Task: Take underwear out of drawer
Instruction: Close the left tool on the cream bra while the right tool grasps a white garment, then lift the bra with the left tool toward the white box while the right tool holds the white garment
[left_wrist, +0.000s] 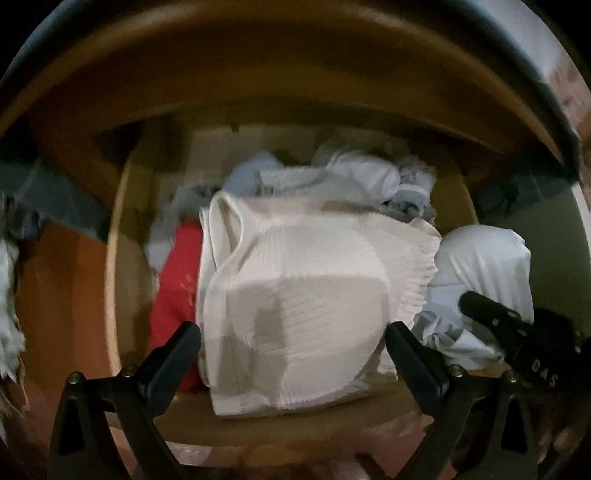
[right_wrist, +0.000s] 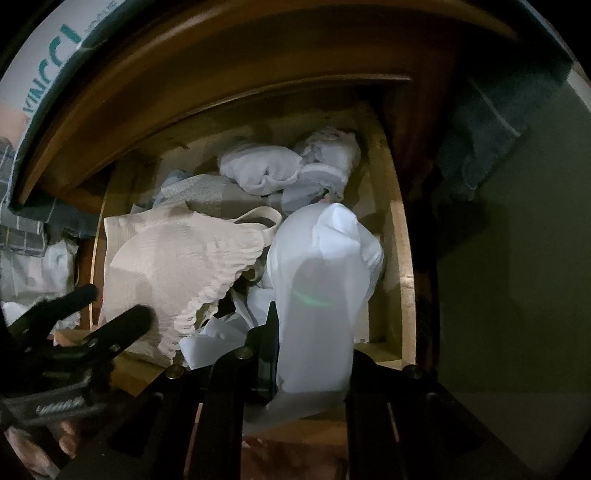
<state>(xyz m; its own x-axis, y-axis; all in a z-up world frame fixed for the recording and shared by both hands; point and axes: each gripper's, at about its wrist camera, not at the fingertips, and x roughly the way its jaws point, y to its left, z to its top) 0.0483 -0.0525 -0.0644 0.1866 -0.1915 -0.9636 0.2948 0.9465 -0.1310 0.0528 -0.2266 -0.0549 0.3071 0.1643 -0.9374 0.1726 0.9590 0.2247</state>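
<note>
drawer pulled out, clothes heaped | right gripper jaws closed on white underwear, drawn up so it clears the pile | left gripper jaws open, straddling cream ribbed garment, likely next

The left gripper points steeply down, jaws spread wide apart. The right gripper, at its three o'clock, points steeply down too, jaws clamped together on white cloth.
</note>
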